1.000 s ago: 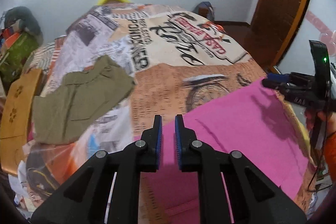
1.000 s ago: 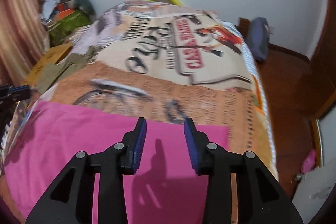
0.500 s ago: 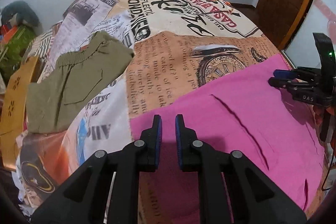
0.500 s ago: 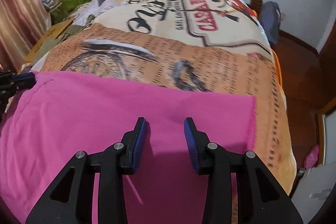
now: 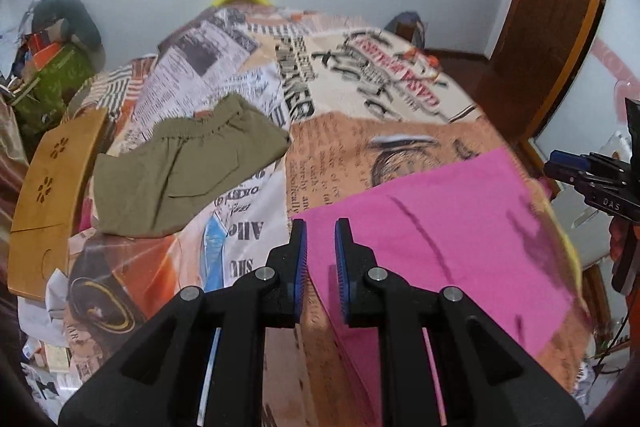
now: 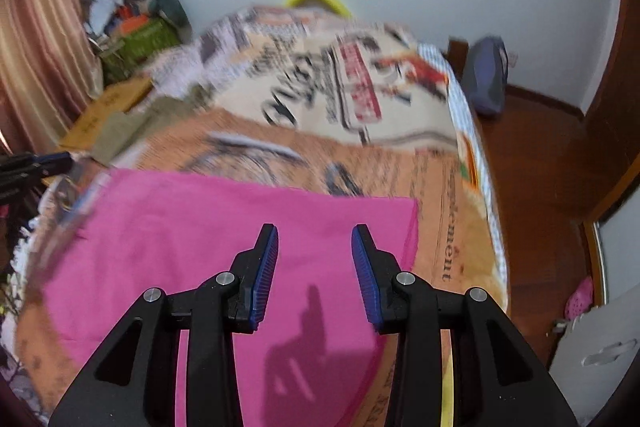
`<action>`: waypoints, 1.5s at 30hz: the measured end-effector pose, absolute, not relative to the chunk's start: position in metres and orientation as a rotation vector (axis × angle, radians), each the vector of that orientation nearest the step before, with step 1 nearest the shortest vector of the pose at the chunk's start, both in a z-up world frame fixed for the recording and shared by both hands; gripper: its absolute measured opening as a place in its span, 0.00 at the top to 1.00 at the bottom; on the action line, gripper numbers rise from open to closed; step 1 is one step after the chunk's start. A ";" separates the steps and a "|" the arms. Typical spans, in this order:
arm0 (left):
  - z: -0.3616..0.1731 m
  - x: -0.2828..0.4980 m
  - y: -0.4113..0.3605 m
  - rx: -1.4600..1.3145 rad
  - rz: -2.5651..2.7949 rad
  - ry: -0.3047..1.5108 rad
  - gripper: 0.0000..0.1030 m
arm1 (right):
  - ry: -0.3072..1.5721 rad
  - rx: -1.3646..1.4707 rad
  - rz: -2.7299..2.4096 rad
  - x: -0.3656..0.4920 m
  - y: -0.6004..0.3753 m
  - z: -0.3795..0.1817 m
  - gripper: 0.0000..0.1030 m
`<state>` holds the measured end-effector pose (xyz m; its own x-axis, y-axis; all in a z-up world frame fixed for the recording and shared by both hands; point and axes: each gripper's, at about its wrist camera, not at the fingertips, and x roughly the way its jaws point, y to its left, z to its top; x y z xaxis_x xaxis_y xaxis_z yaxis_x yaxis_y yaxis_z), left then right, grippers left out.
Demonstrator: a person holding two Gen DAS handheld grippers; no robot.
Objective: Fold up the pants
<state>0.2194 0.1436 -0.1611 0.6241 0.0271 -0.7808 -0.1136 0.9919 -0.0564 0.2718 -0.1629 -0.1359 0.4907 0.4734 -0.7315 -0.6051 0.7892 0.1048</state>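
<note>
Both tongs (image 5: 321,259) (image 6: 315,267) empty above flat pink pants (image 6: 208,227).

You have two garments on one bed (image 5: 360,147): one pink pair of pants (image 5: 440,227) and one olive-green pair (image 5: 180,171). You hold two grippers, the left gripper (image 5: 321,259) and the right gripper (image 6: 315,271). One wooden board (image 5: 52,179) sits alongside.

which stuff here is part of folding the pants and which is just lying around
Part of the job:
- flat bright pink cloth pants on the printed bedspread
- olive green fabric shorts, possibly next
- left gripper, right gripper, both empty

Just lying about:
- curved wooden board
- green patterned bag
- blue-grey backpack
</note>
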 end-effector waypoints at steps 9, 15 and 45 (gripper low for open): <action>-0.132 0.161 0.114 -0.131 0.014 0.847 0.58 | 0.688 -0.176 0.730 0.207 -0.154 -0.094 0.61; -0.139 0.129 0.101 -0.175 0.000 0.858 0.48 | 0.648 -0.179 0.776 0.175 -0.146 -0.094 0.61; -0.228 0.134 0.082 -0.673 -0.052 1.026 0.19 | 0.874 -0.210 0.859 0.174 -0.113 -0.208 0.56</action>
<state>0.1341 0.0816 -0.2282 0.5358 -0.3438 -0.7712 -0.2642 0.7992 -0.5398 0.1737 -0.1128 -0.2076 0.3407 0.5734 -0.7451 -0.7349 0.6567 0.1694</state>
